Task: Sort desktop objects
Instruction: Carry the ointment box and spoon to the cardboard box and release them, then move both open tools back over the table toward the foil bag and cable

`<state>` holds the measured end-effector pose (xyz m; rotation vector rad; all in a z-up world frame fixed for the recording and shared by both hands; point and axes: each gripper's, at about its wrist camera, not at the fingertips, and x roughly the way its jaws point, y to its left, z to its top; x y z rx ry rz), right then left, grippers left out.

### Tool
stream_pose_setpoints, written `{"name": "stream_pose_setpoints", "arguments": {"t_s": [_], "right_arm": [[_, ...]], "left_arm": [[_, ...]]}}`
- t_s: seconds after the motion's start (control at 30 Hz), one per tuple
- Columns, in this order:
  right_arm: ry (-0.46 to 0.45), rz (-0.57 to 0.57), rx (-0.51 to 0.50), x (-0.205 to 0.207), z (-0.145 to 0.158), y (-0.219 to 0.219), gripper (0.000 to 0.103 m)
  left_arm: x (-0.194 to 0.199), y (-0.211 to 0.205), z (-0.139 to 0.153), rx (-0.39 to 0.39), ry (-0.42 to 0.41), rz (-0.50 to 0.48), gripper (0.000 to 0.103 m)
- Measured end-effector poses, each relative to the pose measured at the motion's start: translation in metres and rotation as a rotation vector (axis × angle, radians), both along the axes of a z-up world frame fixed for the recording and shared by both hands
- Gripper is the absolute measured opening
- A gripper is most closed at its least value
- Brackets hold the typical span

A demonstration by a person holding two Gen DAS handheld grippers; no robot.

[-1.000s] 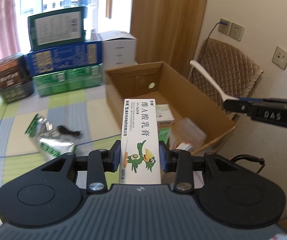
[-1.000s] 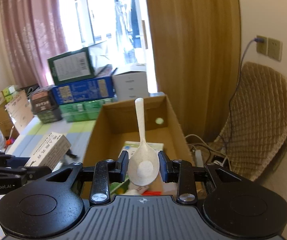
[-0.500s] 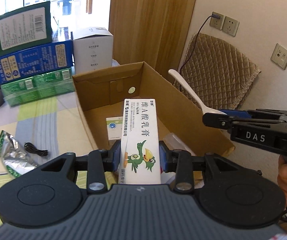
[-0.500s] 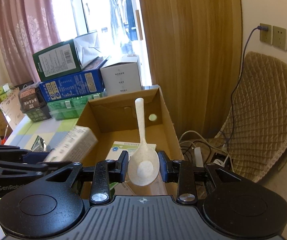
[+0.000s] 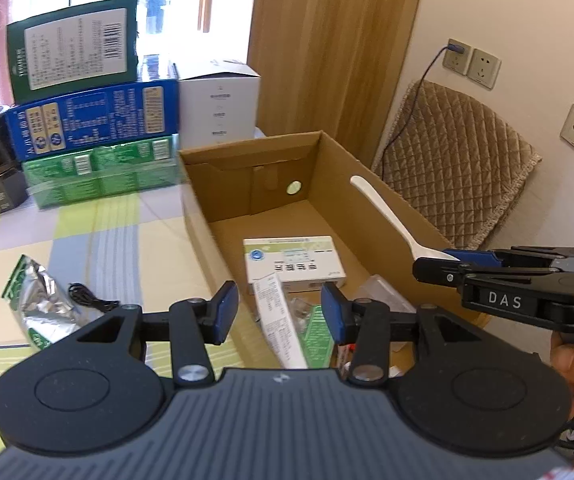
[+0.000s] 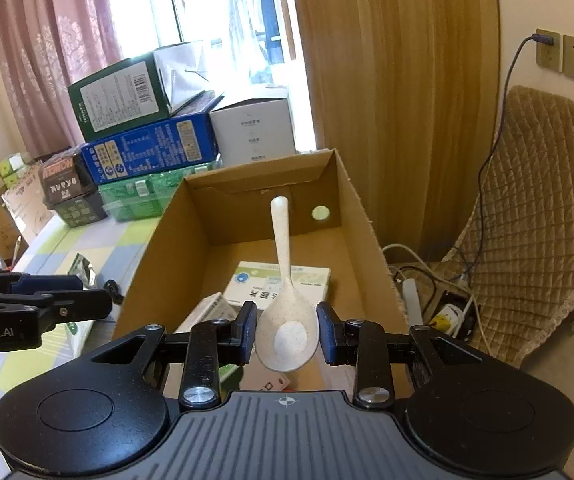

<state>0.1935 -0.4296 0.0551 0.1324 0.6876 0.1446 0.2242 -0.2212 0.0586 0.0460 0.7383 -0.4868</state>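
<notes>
Dropping ointment box (image 5: 281, 322) into cardboard box (image 5: 387, 208) | left gripper (image 5: 279, 314) jaws just opened, box falling free | right gripper (image 6: 286, 334) clamps spoon (image 6: 285, 308); lower it before releasing.

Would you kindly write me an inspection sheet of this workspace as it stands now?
Surface: checked tablecloth, pale green, blue and cream.
Job's things: open cardboard box holding a flat medicine box; ointment box dropping in, tilted; spoon.
Clutter: foil packet; stacked cartons behind.
Grippers: left hand-held gripper jaws just opened, pads clear of the ointment box; right hand-held gripper clamps the spoon's bowl.
Cables: black cord on the cloth; white leads on the floor.
Surroundings: quilted chair, wall sockets.
</notes>
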Motion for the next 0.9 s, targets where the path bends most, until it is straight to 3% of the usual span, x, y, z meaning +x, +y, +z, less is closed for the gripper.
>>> {"name": "stream_pose_setpoints", "arguments": {"t_s": [0.07,0.1,0.13,0.57,0.9], "right_arm": [[-0.006,-0.004,0.033,0.0,0.0,-0.001,0.04],[-0.009,-0.011,0.049,-0.001,0.001,-0.003,0.059],[-0.016,-0.018,0.059,-0.003,0.002,-0.004,0.065],[-0.054,0.007,0.055,-0.034,0.031,0.01,0.067],[-0.114,0.12,0.03,-0.067,0.05,0.066,0.083]], "left_arm": [[0.0,0.007,0.001,-0.001,-0.003,0.01,0.041],[-0.001,0.01,0.002,-0.001,-0.004,0.016,0.043],[-0.001,0.013,0.002,-0.001,-0.007,0.021,0.044],[-0.028,0.067,0.004,0.034,-0.004,0.101,0.059],[-0.068,0.135,0.018,0.066,-0.025,0.21,0.073]]}}
